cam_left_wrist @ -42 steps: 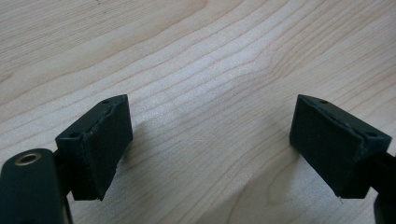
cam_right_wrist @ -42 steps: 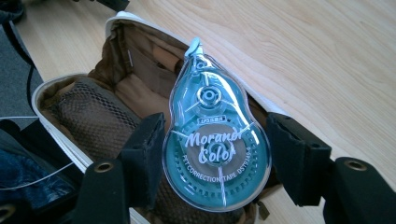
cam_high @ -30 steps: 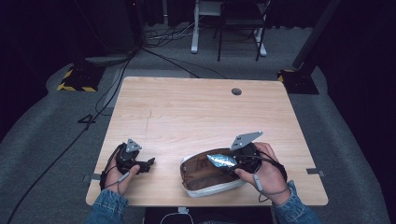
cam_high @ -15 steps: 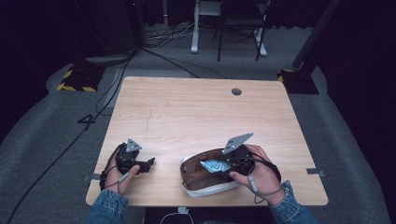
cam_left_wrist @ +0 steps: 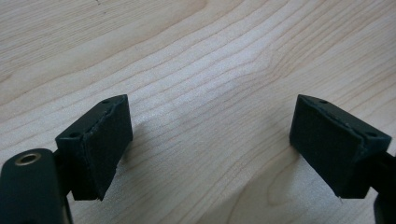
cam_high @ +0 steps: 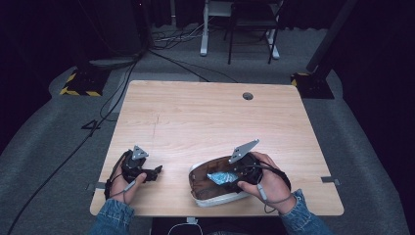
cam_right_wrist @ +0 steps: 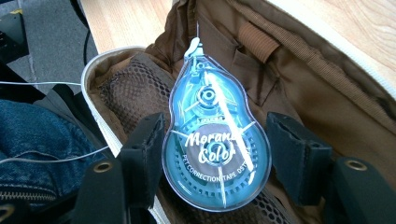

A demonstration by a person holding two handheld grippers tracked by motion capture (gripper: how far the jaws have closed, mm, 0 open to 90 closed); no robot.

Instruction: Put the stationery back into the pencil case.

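Wooden table (cam_high: pixel 205 117), pouch (cam_high: pixel 205 196) at near edge (right gripper (cam_right_wrist: pixel 215 154) clamping correction tape (cam_right_wrist: pixel 215 140))

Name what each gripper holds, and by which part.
The right gripper holds a blue correction tape by its wide round end, over the open pouch. The left gripper holds nothing.

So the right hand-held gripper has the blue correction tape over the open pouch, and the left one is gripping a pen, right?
Not quite. The left hand-held gripper holds nothing: in the left gripper view its jaws stand apart over bare table. The rest stands: the right hand-held gripper has the blue correction tape over the open pouch.
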